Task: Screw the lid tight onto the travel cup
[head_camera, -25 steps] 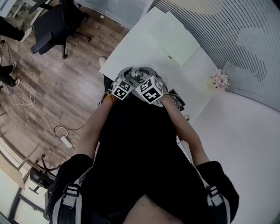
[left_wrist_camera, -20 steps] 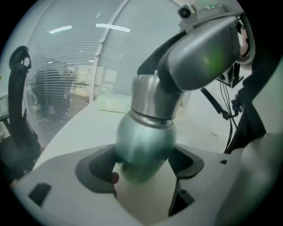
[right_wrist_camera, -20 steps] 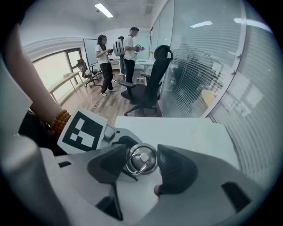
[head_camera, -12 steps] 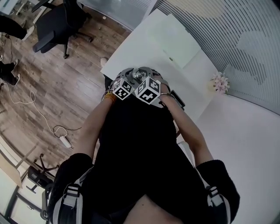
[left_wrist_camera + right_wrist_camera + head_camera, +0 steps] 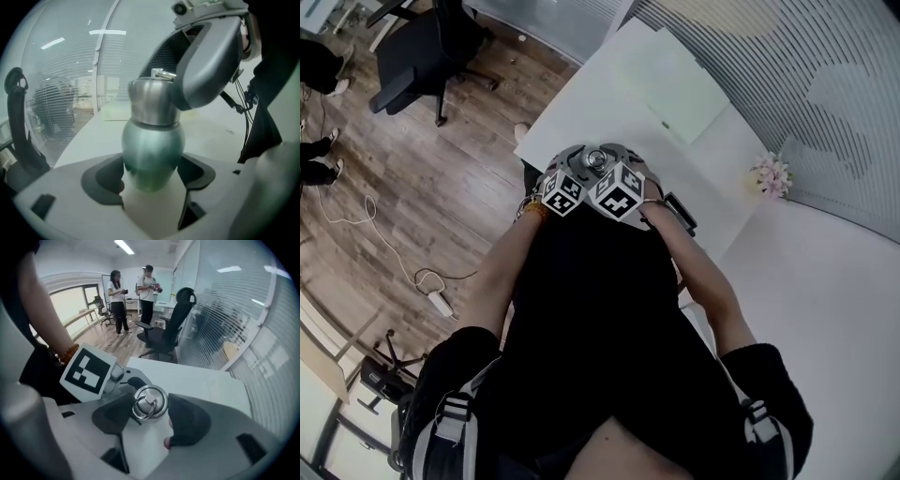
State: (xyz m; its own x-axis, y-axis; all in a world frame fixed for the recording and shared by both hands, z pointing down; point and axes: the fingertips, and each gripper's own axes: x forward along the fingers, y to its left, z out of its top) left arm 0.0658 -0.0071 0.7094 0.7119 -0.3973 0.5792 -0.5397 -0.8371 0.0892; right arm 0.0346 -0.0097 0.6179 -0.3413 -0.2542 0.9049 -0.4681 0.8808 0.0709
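The left gripper's (image 5: 151, 182) jaws stood wide, both pads clamped on the belly of the green travel cup (image 5: 152, 145), which I saw upright by the near edge of the white table (image 5: 609, 103). The right gripper's (image 5: 150, 414) jaws had just been easing open with the steel lid (image 5: 159, 397) between them, pads touching its rim on either side. I counted one cup, one lid with one ring (image 5: 139, 409), and two black-and-white marker cubes (image 5: 619, 192).
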